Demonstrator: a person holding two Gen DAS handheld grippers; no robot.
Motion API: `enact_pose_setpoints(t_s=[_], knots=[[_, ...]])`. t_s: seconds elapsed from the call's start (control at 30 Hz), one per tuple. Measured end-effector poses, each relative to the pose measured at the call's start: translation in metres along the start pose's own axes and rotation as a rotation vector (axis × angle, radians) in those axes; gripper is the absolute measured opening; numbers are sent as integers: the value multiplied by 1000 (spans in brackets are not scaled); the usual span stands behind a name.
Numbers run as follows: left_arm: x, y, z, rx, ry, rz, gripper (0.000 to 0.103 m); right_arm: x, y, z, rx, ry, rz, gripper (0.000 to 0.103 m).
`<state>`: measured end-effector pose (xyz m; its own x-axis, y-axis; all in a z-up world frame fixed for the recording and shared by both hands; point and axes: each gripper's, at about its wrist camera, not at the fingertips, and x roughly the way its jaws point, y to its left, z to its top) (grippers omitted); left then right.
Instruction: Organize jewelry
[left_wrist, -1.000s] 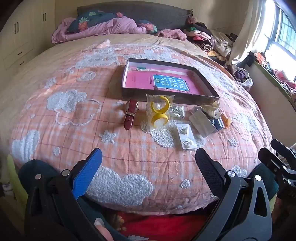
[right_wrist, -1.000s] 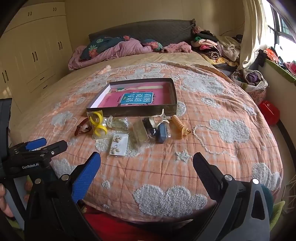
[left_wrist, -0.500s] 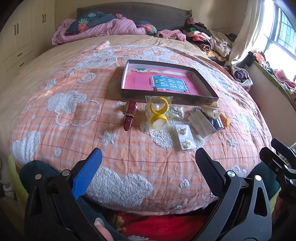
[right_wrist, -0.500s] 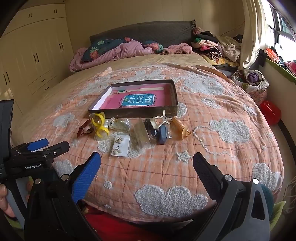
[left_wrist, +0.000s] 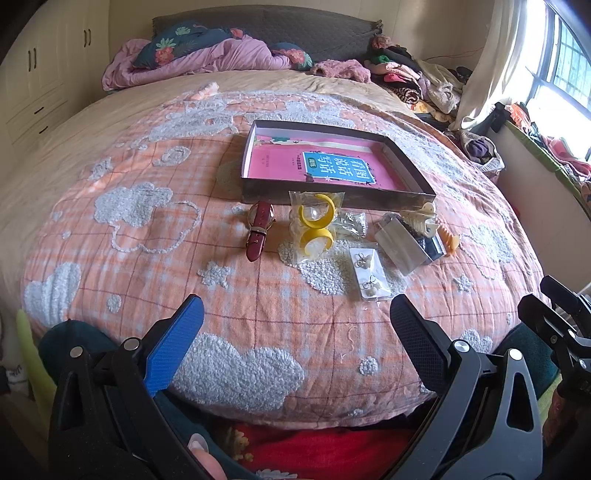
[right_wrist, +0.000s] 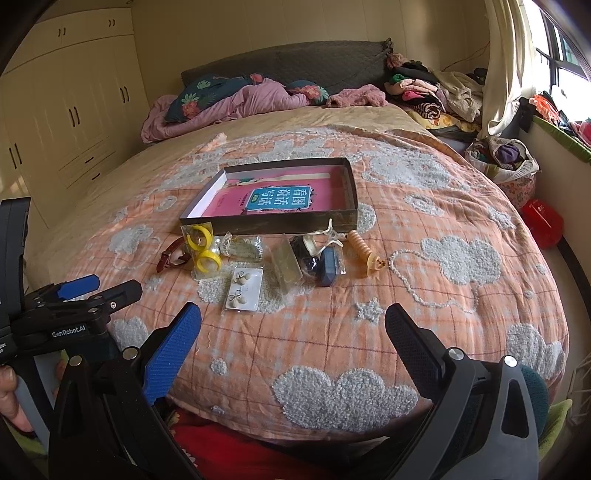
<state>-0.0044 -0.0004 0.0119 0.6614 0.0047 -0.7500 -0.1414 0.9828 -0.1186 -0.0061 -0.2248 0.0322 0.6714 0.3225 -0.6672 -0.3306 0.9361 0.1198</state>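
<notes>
A bedroom is lying in daylight, with an orange checked quilt with white cloud patches covering the bed and a shallow dark box sitting near its middle, a pink booklet lying flat inside it. The jewelry is lying in a row just in front of the box's near wall: a red-strapped watch toward its left corner, a clear packet with two yellow rings beside that, a small clear bag next along, then a cream hair claw, a clear case and an orange ridged clip toward the right corner. A card of earrings is lying a little nearer the bed's edge than the row. The left gripper is hovering at the near edge of the bed, well apart from the box, with its jaws spread wide and nothing between them. The right gripper is hovering likewise, jaws wide and empty.
</notes>
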Motion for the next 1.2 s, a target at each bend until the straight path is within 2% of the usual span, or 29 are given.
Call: enact_pose_setpoints(t_s=[1.2], knots=[[1,0,3,6,-6,13,95,3,-1,8,6,-4,45,99]])
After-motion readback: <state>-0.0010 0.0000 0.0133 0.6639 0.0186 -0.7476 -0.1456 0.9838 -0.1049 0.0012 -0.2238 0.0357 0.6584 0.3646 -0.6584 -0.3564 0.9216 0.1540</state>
